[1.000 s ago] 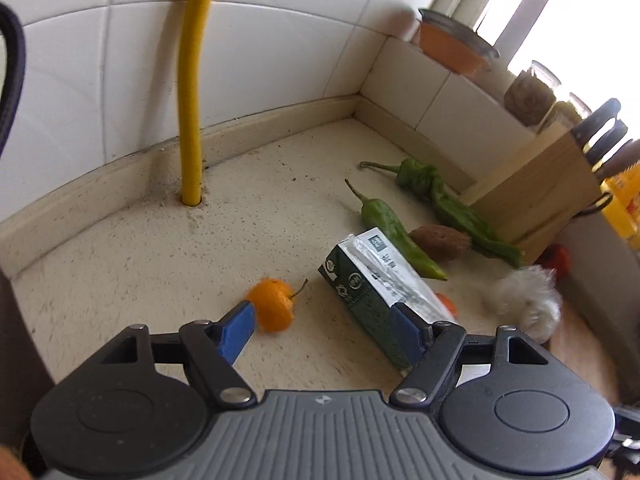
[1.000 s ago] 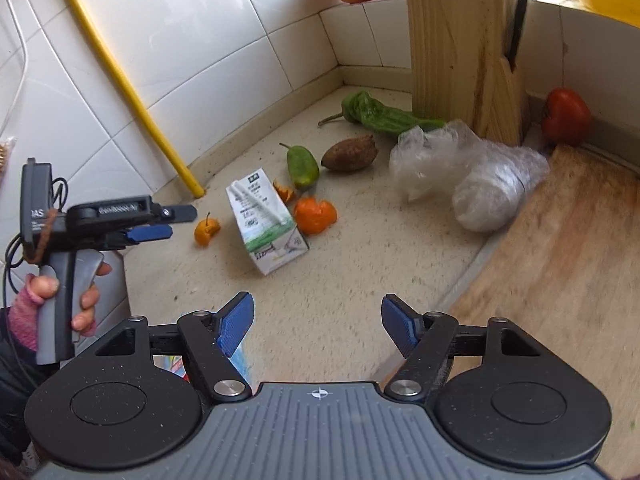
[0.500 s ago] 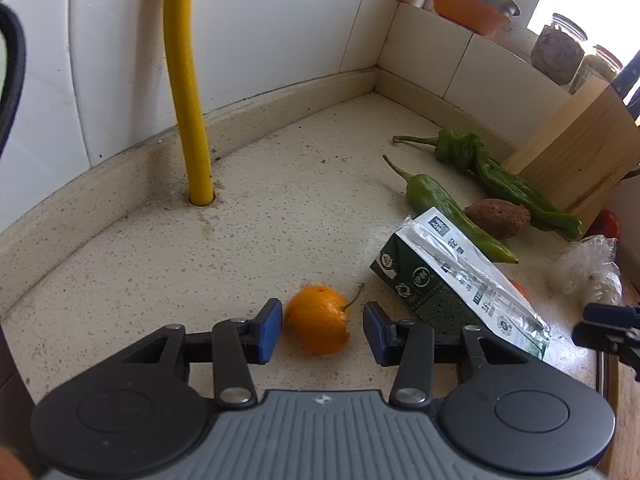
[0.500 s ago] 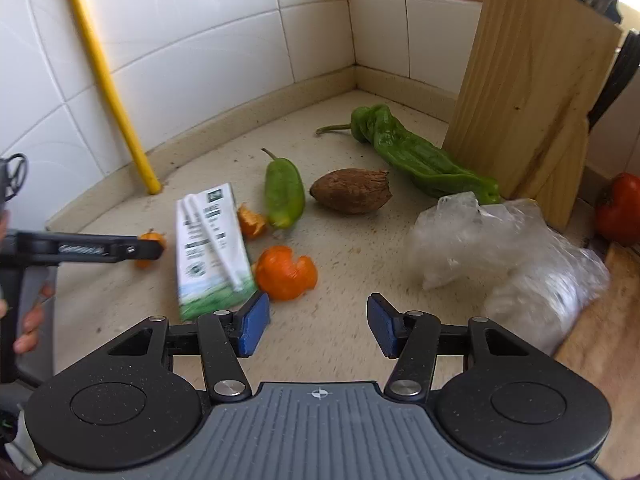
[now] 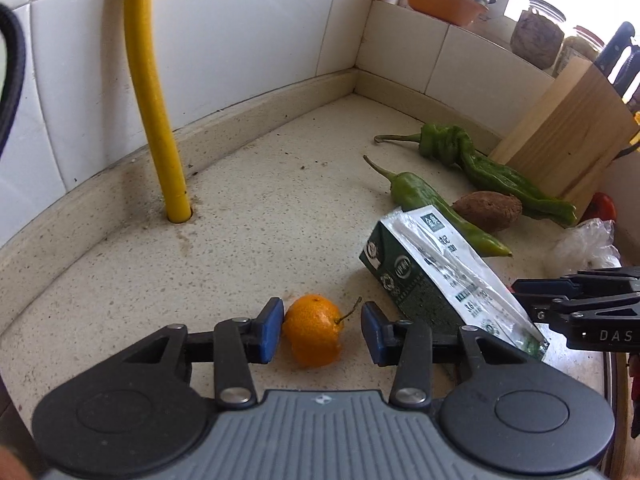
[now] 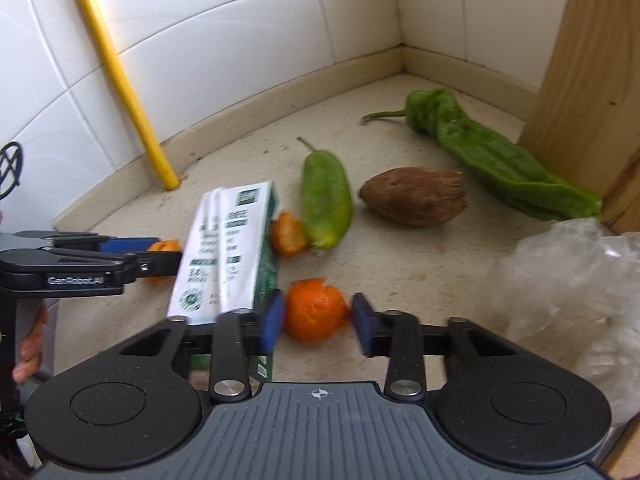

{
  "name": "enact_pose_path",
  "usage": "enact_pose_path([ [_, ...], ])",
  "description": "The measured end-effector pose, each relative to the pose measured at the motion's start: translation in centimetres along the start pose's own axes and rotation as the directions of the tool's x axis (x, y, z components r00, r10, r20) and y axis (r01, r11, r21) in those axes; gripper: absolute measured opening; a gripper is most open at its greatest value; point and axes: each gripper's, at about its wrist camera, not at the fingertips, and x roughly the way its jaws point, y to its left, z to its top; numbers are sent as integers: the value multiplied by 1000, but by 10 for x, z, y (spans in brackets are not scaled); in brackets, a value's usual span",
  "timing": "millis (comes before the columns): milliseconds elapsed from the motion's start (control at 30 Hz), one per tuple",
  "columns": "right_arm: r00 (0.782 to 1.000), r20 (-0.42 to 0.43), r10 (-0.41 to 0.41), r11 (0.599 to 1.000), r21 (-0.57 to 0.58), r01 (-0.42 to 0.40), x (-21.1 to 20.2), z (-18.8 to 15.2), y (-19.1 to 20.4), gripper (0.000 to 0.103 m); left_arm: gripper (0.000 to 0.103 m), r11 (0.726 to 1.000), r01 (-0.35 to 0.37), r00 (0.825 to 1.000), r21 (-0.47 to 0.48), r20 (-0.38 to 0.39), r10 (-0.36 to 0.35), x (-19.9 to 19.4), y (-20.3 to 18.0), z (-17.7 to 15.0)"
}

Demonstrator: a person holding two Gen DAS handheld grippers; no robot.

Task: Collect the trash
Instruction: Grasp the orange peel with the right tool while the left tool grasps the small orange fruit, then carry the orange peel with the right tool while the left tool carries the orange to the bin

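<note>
A small orange fruit with a stem (image 5: 314,334) lies on the speckled counter between the blue pads of my left gripper (image 5: 320,332). The left pad touches it and the right pad stands a little off, so the gripper is open. My right gripper (image 6: 318,322) is open but narrow around a torn orange peel (image 6: 316,314), with its pads almost at either side. A green and white carton (image 5: 440,280) (image 6: 228,256) lies on its side between the two grippers. A second peel piece (image 6: 288,232) sits beside the carton. A crumpled plastic bag (image 6: 572,280) lies to the right.
Two green peppers (image 6: 326,196) (image 6: 500,160) and a brown tuber (image 6: 414,196) lie further back. A wooden knife block (image 5: 568,144) stands at the right, with a red tomato (image 5: 602,208) beyond it. A yellow pipe (image 5: 160,120) rises at the tiled wall. A hand (image 6: 28,344) holds the left gripper.
Both grippers moved forward and down and narrowed. The left now brackets the small orange fruit. The right moved up to the torn peel beside the carton.
</note>
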Motion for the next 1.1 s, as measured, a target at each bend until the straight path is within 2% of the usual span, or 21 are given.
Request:
enact_pose_path([
  [33, 1000, -6, 0, 1000, -10, 0, -1, -2, 4, 28, 30, 1000, 10, 1000, 2, -6, -10, 0, -1, -1],
  [167, 1000, -17, 12, 1000, -27, -13, -12, -13, 15, 22, 27, 998, 58, 997, 32, -42, -57, -9, -8, -9],
  [433, 1000, 12, 29, 997, 71, -30, -51, -22, 6, 21, 26, 995, 102, 993, 13, -62, -100, -30, -8, -20],
  [667, 997, 71, 31, 986, 163, -42, -80, -27, -4, 21, 26, 992, 127, 991, 9, -32, -127, -45, -13, -17],
  [833, 997, 79, 25, 979, 200, -40, -92, -37, -4, 21, 26, 989, 149, 989, 6, -9, -149, -56, -18, -18],
  [1100, 992, 116, 55, 984, 165, -74, -117, -44, 19, 21, 26, 984, 177, 984, 10, 37, -177, -85, -24, -31],
])
